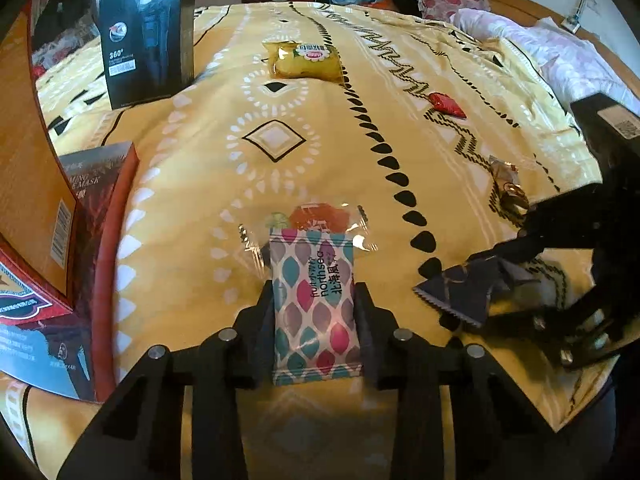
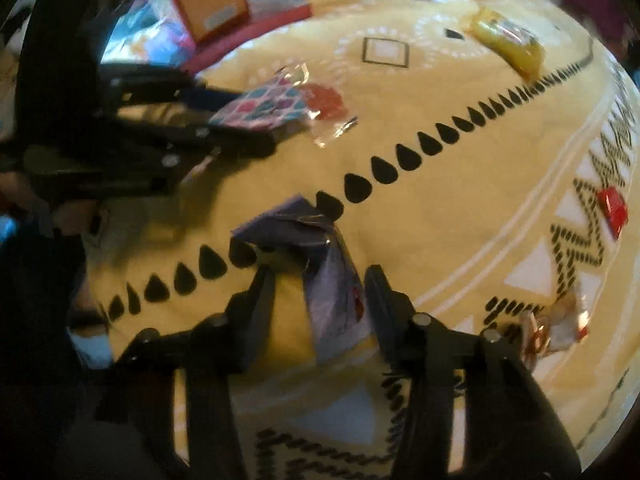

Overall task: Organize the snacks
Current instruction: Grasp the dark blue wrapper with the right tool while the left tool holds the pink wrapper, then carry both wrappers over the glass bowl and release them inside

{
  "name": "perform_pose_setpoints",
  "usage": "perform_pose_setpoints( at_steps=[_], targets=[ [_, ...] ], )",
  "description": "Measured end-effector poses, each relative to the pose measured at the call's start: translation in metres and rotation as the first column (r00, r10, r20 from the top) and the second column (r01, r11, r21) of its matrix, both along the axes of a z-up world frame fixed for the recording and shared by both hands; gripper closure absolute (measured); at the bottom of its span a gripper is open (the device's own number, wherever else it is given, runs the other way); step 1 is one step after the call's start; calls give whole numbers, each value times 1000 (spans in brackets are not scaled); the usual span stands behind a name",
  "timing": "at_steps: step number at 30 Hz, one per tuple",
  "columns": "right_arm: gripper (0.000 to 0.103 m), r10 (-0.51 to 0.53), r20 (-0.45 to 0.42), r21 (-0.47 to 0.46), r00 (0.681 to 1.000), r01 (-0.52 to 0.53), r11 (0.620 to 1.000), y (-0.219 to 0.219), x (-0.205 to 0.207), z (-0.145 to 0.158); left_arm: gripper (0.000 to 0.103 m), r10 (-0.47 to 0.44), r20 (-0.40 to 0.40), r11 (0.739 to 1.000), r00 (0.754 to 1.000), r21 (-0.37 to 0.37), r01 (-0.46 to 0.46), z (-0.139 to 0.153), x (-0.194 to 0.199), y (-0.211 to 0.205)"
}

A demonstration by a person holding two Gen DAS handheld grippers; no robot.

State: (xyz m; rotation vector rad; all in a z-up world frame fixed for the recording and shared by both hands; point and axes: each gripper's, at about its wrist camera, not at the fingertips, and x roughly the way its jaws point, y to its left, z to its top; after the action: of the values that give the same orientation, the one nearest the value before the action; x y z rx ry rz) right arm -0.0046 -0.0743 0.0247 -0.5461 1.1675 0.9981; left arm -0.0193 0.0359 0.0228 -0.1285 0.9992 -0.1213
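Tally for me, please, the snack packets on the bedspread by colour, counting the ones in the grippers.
Patterned pink-teal packet: 1
Orange clear-wrapped packet: 1
Purple packet: 1
Yellow packet: 1
Red packet: 1
Gold-brown wrapper: 1
Total: 6

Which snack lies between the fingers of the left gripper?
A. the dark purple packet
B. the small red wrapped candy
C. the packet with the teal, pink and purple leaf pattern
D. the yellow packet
C: in the left wrist view the leaf-pattern packet sits between the two fingers of the left gripper, while the dark purple packet is at the right gripper.
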Motion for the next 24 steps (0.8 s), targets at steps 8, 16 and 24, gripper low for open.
perform_pose_setpoints(
  at_steps=[8, 16, 24],
  targets=[
    [97, -222, -10, 183, 975, 220, 958, -22, -16, 22, 70, 7, 90, 1000, 996, -25, -5, 38, -20, 8],
    [26, -288, 29, 163, 957, 280, 946, -30, -23, 31, 70, 47, 68, 998, 997, -34, -45, 41, -30, 26],
    [22, -260, 85, 175, 962, 242, 954, -12, -9, 32, 70, 36, 58, 999, 998, -33, -34, 39, -26, 17]
  ],
)
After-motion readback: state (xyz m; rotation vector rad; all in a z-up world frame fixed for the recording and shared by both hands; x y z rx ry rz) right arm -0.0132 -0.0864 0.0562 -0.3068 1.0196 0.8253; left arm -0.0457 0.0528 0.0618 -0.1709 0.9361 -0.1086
